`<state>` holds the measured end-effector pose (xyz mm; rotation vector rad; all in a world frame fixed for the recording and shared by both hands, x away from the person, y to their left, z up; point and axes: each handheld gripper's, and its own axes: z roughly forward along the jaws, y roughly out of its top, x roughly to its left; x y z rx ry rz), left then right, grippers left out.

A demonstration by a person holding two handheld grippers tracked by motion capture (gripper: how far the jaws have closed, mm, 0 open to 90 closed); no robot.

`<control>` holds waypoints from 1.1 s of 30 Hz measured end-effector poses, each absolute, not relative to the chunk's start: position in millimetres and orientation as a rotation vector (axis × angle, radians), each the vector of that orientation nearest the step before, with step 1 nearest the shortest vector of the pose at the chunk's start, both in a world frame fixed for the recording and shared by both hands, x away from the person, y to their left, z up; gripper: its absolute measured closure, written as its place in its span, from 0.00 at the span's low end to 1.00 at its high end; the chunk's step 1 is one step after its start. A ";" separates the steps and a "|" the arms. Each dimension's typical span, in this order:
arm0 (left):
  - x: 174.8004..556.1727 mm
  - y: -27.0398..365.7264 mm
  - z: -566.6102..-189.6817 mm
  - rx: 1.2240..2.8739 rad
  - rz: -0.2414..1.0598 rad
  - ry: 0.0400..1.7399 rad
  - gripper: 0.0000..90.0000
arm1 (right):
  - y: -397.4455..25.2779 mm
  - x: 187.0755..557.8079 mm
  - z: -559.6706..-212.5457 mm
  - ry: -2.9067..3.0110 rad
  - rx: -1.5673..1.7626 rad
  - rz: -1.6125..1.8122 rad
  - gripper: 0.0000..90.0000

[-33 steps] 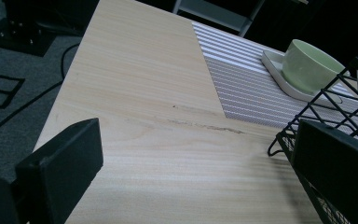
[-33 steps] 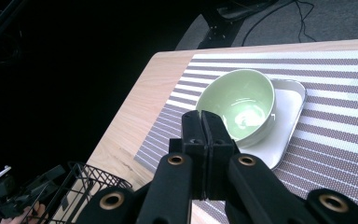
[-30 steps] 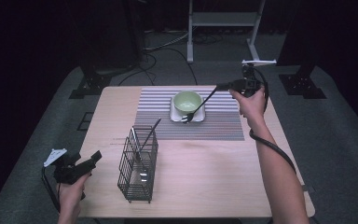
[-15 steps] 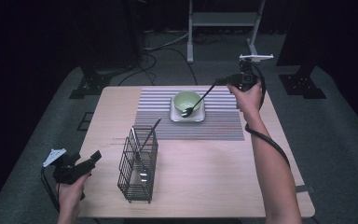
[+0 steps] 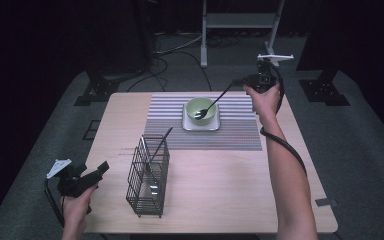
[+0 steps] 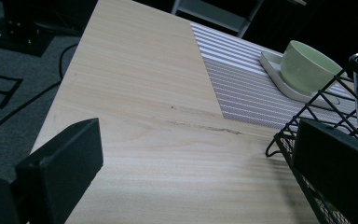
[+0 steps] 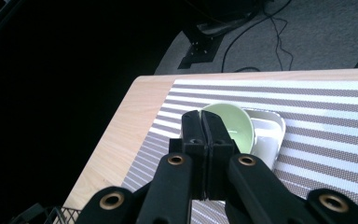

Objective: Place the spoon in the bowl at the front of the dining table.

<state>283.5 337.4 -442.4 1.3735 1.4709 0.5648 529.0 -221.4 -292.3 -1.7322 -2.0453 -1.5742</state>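
The right gripper (image 5: 240, 83) is higher and further back than a second ago, up past the far edge of the table (image 5: 220, 200), and the black spoon (image 5: 211, 103) clamped in its jaws has tipped steeper, handle high, head still down inside the green bowl (image 5: 201, 109). In the right gripper view the jaws are pressed tight together over the bowl, the spoon itself hidden behind them. The bowl sits on its white square dish (image 5: 200, 124) on the striped placemat (image 5: 230, 132), and neither has budged. So this looks like a lift-out in progress: the spoon's head seems about to clear the rim, though I can't tell whether it touches the bowl's floor. Likely destination, I'd guess, is the wire cutlery basket (image 5: 149, 177) near the front, which already holds a dark utensil (image 5: 159, 147) leaning out. The left gripper (image 5: 87, 175) hasn't moved, hovering off the table's front left corner, jaws spread wide and empty, basket just beside it
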 end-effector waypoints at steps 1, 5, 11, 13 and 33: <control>283.5 337.4 -442.6 1.374 0.565 1.471 0.01 | -222.1 530.0 -291.7 -2.043 -1.738 -1.575 0.99; 283.6 337.2 -442.6 1.371 0.563 1.472 0.01 | -224.8 535.9 -290.9 -2.029 -1.772 -1.577 0.99; 284.3 337.1 -442.3 1.371 0.562 1.472 0.01 | -225.1 542.5 -293.5 -2.012 -1.802 -1.576 0.99; 284.8 336.8 -442.4 1.372 0.560 1.473 0.01 | -225.1 544.7 -295.7 -2.002 -1.811 -1.578 0.99; 285.7 339.7 -441.7 1.362 0.565 1.475 0.01 | -217.2 556.0 -328.5 -1.968 -1.896 -1.547 0.99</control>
